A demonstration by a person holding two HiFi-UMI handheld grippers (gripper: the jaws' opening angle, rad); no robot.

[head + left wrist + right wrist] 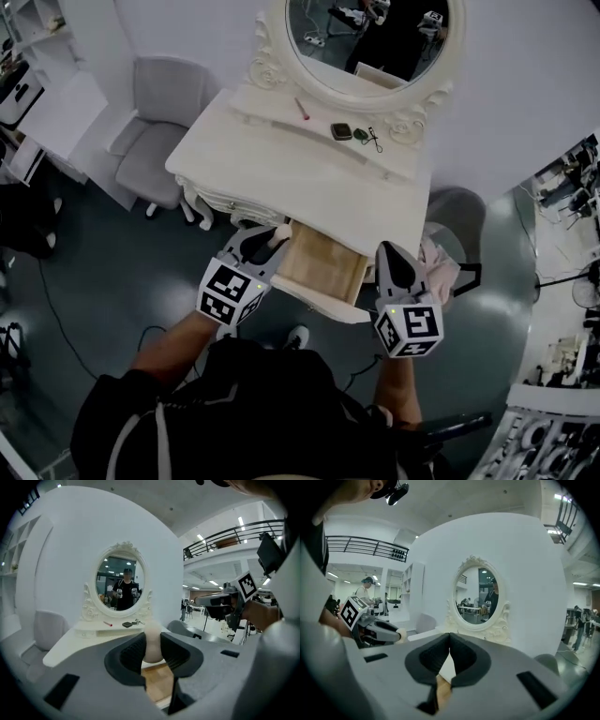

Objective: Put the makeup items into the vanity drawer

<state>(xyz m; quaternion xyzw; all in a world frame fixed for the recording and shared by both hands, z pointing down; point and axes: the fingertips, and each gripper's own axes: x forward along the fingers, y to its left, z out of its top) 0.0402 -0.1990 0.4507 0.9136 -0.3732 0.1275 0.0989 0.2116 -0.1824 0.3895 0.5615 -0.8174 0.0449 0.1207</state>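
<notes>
The white vanity (281, 169) has its wooden drawer (323, 262) pulled out toward me. My left gripper (277, 233) hovers over the drawer's left front corner, shut on a beige egg-shaped makeup sponge (153, 644). My right gripper (388, 253) is at the drawer's right side, shut and empty, with its jaws meeting (449, 638). On the vanity's raised shelf below the oval mirror (370, 37) lie a red stick (302, 109), a dark compact (340, 131) and a small metal tool (374, 140). The sponge tip (400, 634) also shows in the right gripper view.
A grey upholstered chair (155, 136) stands left of the vanity. Another grey seat (461, 217) with a pink cloth (441, 264) is at the right, close to my right gripper. Black cables (56, 309) run over the dark floor.
</notes>
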